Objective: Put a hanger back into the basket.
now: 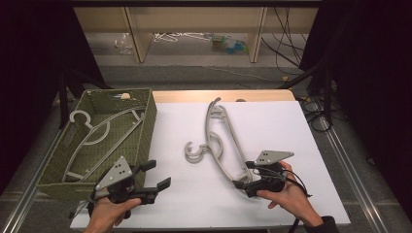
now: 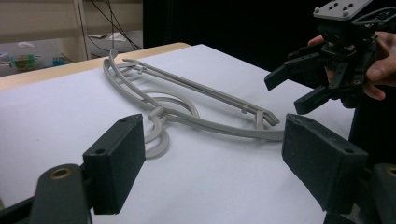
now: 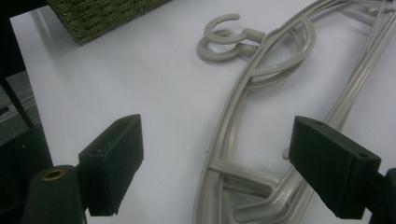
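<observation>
- Two stacked hangers [image 1: 218,141] lie on the white sheet [image 1: 272,126]; another sits in the basket [image 1: 145,121].
- Right gripper [image 1: 242,183], jaws wide, straddles their near end, apparently for pickup.
- Left gripper [image 1: 155,178] wide, empty.

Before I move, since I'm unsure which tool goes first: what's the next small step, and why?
Probably ease the right tool forward and close on the near end of the grey hangers. Its jaws are open with that end lying between them, while the left tool hangs open over bare white table beside the green basket.
</observation>
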A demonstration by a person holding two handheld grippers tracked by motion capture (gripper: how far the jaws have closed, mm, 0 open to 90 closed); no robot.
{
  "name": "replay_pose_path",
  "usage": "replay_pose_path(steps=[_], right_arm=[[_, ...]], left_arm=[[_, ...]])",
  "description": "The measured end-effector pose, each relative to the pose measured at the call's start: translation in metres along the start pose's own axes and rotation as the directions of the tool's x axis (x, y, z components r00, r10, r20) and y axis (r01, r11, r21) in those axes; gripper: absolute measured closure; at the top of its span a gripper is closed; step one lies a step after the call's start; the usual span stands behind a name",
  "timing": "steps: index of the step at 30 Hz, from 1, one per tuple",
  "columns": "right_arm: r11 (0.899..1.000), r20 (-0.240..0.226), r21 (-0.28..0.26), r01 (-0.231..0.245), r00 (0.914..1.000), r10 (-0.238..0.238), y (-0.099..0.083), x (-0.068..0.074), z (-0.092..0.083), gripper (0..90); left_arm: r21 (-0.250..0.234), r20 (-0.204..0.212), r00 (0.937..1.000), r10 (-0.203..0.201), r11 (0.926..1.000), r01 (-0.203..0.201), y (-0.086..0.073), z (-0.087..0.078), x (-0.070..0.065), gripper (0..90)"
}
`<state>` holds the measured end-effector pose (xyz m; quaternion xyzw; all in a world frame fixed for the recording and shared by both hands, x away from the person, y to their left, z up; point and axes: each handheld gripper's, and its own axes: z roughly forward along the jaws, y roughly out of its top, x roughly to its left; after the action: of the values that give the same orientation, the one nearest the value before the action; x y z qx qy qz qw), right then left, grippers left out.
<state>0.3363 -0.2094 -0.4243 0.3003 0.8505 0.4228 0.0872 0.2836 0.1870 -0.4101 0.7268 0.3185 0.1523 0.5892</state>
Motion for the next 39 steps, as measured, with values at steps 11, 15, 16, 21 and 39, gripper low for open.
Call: replay_pose_path(steps=[11, 15, 16, 21, 39], right_arm=[[1.000, 0.029, 0.016, -0.013, 0.9995, 0.012, 0.003, -0.003, 0.014, 17.5], [0.999, 0.048, 0.050, -0.001, 0.9988, -0.001, 0.008, -0.005, 0.024, 17.9], [0.998, 0.059, 0.068, 0.006, 0.9982, -0.010, 0.012, -0.005, 0.032, 19.2], [0.993, 0.074, 0.116, 0.031, 0.9965, -0.040, 0.018, -0.004, 0.049, 23.5], [0.960, 0.096, 0.279, -0.006, 0.9952, -0.021, 0.038, -0.012, 0.102, 47.3]], left_arm=[[0.026, 0.004, 0.9999, -0.015, 0.9996, 0.015, -0.020, 0.005, -0.004, 20.8], [0.037, 0.009, 0.9999, -0.006, 0.9993, 0.006, -0.022, 0.008, -0.005, 20.7], [0.039, 0.015, 0.9999, 0.005, 0.9992, -0.006, -0.022, 0.009, -0.005, 20.7], [0.047, 0.009, 1.0000, 0.000, 0.9989, 0.000, -0.024, 0.010, -0.005, 20.7], [0.045, 0.011, 0.9997, 0.023, 0.9987, -0.023, -0.024, 0.011, -0.002, 21.1]])
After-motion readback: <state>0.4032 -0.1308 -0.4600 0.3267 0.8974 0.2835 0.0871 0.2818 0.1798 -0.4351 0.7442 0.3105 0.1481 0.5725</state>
